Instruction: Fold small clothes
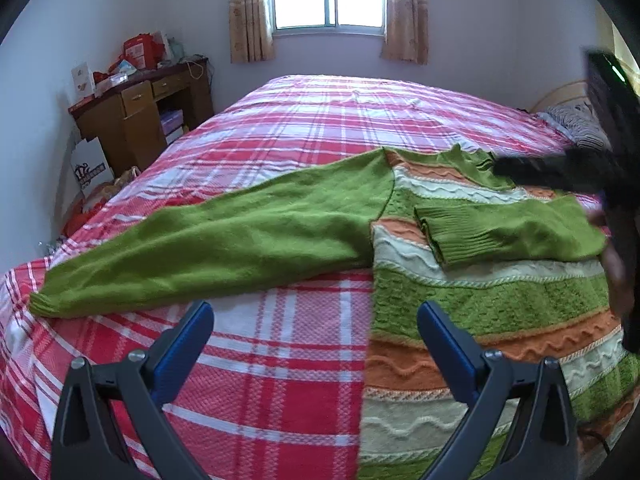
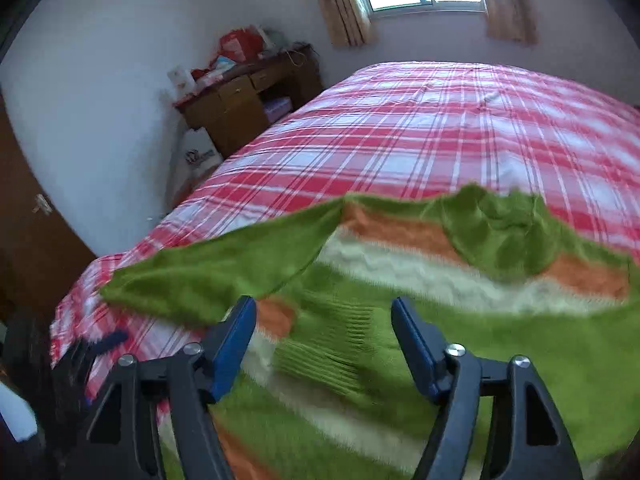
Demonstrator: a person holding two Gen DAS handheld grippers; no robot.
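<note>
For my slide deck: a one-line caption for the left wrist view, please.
Open left tool hovers over plaid bed; striped sweater has one sleeve folded in, the other sleeve spread out.

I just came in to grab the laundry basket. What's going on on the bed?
Someone is folding a striped sweater on the plaid bedspread with a handheld tool in each hand. One green sleeve is already folded across the chest; the other sleeve lies stretched out to the side. The left tool and the right tool are both open, holding nothing.
</note>
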